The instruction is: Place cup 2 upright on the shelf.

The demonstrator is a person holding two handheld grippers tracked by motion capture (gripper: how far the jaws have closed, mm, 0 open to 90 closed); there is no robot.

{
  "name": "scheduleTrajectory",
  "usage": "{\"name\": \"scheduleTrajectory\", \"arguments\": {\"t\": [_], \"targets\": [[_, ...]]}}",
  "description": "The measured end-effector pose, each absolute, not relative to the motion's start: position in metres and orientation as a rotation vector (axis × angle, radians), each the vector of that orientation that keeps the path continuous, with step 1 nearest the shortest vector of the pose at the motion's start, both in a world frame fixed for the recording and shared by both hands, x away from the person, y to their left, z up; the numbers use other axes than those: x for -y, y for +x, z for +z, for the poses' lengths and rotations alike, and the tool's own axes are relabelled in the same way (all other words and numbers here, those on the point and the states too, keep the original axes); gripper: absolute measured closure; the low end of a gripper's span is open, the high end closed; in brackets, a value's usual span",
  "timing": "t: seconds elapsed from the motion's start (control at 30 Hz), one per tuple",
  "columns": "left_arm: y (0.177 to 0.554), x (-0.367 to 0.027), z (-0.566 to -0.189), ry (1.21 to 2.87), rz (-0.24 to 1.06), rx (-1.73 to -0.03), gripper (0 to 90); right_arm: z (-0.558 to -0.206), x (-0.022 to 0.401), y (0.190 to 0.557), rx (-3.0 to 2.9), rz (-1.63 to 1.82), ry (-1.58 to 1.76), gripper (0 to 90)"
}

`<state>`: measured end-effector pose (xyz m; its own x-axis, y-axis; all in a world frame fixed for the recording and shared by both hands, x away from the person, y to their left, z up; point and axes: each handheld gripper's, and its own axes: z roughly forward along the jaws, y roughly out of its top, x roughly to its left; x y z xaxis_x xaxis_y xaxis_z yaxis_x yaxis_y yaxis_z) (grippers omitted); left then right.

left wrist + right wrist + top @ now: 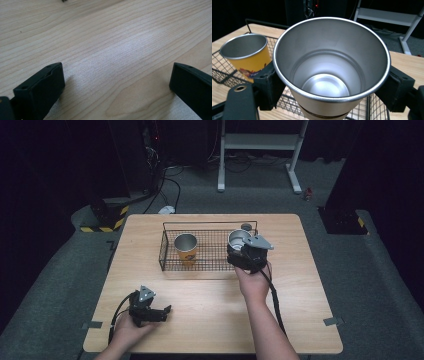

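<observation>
A wooden bench (210,305) stands on grey carpet in a dark room, carrying a black wire basket (167,251) with a yellow cup (186,248) upright inside. The right claw (241,251), at the basket's right end, is clenched on a steel cup (332,67); the right gripper view reveals its empty interior. The left claw (162,312) rests released near the bench's front left, jaws wide apart over bare wood in the left gripper view.
</observation>
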<state>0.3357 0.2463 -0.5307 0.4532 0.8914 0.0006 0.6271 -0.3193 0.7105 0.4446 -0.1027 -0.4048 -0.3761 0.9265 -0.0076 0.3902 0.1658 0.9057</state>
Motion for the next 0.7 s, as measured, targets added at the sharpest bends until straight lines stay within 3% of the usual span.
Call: {"name": "scheduleTrajectory", "arguments": {"t": [0.7], "targets": [[0.336,-0.246,-0.531,2.060,0.527,-1.263,0.2,-0.401,0.089,0.487,-1.865,1.096,1.289,18.6]]}}
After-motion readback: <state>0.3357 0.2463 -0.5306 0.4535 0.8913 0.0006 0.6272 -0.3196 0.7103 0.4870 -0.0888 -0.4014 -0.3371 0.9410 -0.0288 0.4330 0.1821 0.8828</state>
